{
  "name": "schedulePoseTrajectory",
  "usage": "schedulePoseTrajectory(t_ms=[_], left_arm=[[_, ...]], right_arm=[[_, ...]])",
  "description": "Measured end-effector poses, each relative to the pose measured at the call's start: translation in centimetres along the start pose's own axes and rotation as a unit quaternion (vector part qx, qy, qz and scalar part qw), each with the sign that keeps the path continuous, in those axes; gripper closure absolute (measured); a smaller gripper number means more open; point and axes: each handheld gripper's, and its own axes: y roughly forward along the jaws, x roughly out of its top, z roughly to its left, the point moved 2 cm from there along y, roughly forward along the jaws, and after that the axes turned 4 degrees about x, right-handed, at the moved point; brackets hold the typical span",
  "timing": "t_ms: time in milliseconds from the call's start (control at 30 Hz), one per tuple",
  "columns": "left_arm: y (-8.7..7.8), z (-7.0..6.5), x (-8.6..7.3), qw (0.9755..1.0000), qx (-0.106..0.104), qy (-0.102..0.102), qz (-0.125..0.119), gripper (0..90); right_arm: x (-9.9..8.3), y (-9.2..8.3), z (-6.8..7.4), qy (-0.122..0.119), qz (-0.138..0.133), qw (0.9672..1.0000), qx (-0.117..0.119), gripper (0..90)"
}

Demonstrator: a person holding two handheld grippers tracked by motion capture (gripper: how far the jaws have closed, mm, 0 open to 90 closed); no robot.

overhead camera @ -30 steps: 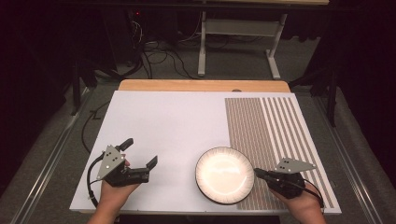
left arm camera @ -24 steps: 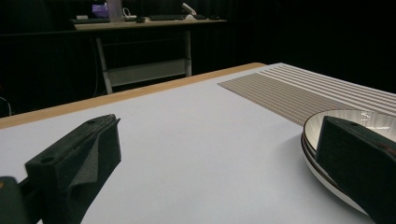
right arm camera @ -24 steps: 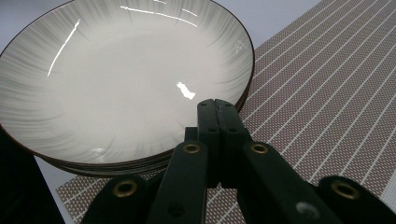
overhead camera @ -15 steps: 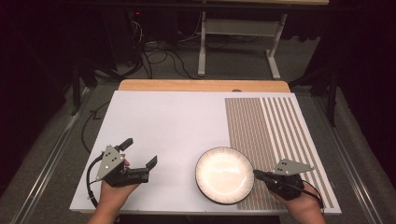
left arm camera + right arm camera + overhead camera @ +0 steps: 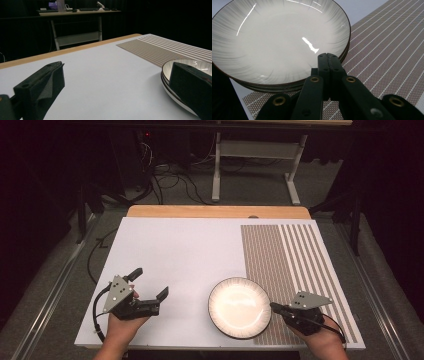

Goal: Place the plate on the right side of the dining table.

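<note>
My right hand-held gripper (image 5: 274, 306) is pressed together, its tip at the plate's (image 5: 240, 307) rim. My left hand-held gripper (image 5: 149, 283) is spread wide over the tabletop (image 5: 190, 250).

My left hand (image 5: 120, 327) comes in from the bottom edge, holding the left gripper (image 5: 148, 283) low and level, its jaws spread wide apart with nothing between them. My right hand (image 5: 325, 342) grips the right gripper (image 5: 274, 306), which points leftward across my front, its jaws pressed flat together, pads meeting with no gap.
</note>
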Motion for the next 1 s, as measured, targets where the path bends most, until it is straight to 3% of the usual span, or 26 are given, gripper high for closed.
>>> schedulePoseTrajectory(t_ms=[533, 900, 1000], left_arm=[[-0.1, 0.0, 0.1, 0.9999, 0.008, -0.004, -0.010, 0.0], [-0.3, 0.1, 0.2, 0.9998, 0.012, -0.007, -0.014, 0.0], [-0.2, 0.1, 0.2, 0.9998, 0.010, -0.006, -0.014, 0.0]], right_arm=[[0.4, 0.3, 0.5, -0.006, 0.005, 1.0000, 0.003, 90.0], [0.8, 1.5, 1.5, -0.016, 0.011, 0.9996, 0.020, 90.0], [0.8, 1.5, 1.4, -0.004, 0.008, 0.9996, 0.025, 90.0]])
